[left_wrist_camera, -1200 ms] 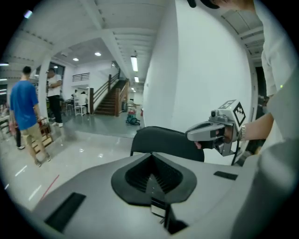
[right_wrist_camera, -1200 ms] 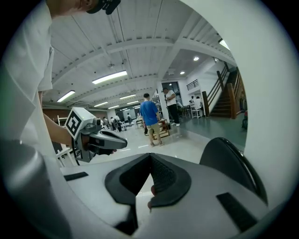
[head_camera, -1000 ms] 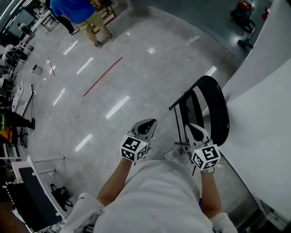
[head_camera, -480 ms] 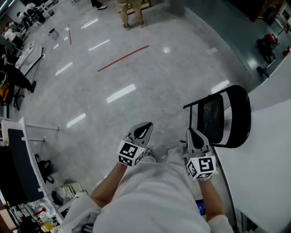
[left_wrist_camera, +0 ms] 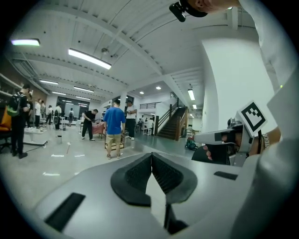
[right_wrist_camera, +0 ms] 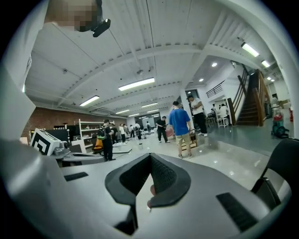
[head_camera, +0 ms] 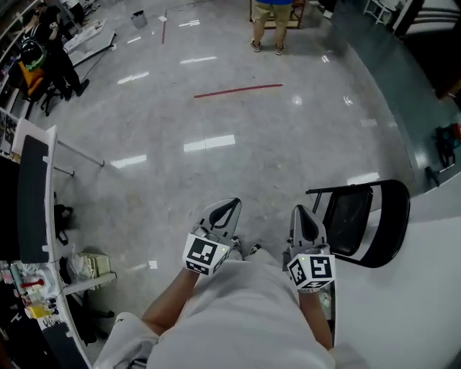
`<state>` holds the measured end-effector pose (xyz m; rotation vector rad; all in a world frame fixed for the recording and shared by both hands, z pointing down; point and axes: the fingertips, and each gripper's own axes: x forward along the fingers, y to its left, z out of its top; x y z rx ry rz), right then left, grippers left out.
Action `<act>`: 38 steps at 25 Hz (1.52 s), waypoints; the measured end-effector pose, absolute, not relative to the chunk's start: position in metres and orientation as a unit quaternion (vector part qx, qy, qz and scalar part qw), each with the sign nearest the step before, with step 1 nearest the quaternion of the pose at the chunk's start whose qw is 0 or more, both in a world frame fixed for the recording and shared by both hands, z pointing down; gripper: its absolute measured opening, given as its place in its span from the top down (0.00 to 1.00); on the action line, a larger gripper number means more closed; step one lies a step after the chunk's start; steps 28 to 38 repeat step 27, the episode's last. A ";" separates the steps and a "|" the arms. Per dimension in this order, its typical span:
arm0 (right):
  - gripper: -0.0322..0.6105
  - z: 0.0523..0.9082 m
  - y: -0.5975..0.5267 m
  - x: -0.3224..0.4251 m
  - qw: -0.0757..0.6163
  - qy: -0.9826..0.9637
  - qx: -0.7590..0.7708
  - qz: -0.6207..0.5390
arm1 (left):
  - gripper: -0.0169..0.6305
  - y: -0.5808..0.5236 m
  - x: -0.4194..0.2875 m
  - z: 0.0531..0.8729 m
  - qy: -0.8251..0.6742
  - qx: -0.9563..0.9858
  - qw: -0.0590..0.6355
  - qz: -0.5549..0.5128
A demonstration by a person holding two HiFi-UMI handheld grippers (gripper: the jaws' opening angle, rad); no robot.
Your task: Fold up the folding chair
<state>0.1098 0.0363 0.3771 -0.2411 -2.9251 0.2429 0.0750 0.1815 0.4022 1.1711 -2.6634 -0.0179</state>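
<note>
The black folding chair (head_camera: 367,220) stands at the right of the head view, against a white wall (head_camera: 432,288); its seat and rounded back look nearly flat together. My right gripper (head_camera: 298,210) is held just left of the chair, apart from it, shut with nothing in it. My left gripper (head_camera: 231,202) hovers further left over bare floor, also shut and empty. In the right gripper view the shut jaws (right_wrist_camera: 150,157) point across the hall, and the chair (right_wrist_camera: 280,168) shows only at the right edge. The left gripper view shows its shut jaws (left_wrist_camera: 151,156) and the right gripper (left_wrist_camera: 229,140) beside them.
Shiny grey floor with a red line (head_camera: 238,90) stretches ahead. A person in a blue shirt (head_camera: 272,14) stands by a wooden frame at the far end. A desk with clutter (head_camera: 32,194) lines the left side, and other people (head_camera: 36,58) are near it.
Both grippers, still shut, have swung away from the chair with the person's turn. The chair has slid to the right and lower in view, and the hall has come into sight.
</note>
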 end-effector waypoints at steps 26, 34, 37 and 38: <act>0.94 0.385 0.090 0.135 0.126 -0.957 -0.255 0.064 | 0.95 0.225 0.160 0.387 -0.970 0.207 0.122 -0.034; 0.94 0.383 0.093 0.142 0.127 -0.956 -0.255 0.065 | 0.95 0.226 0.163 0.386 -0.970 0.207 0.124 -0.037; 0.94 0.383 0.093 0.142 0.127 -0.956 -0.255 0.065 | 0.95 0.226 0.163 0.386 -0.970 0.207 0.124 -0.037; 0.94 0.383 0.093 0.142 0.127 -0.956 -0.255 0.065 | 0.95 0.226 0.163 0.386 -0.970 0.207 0.124 -0.037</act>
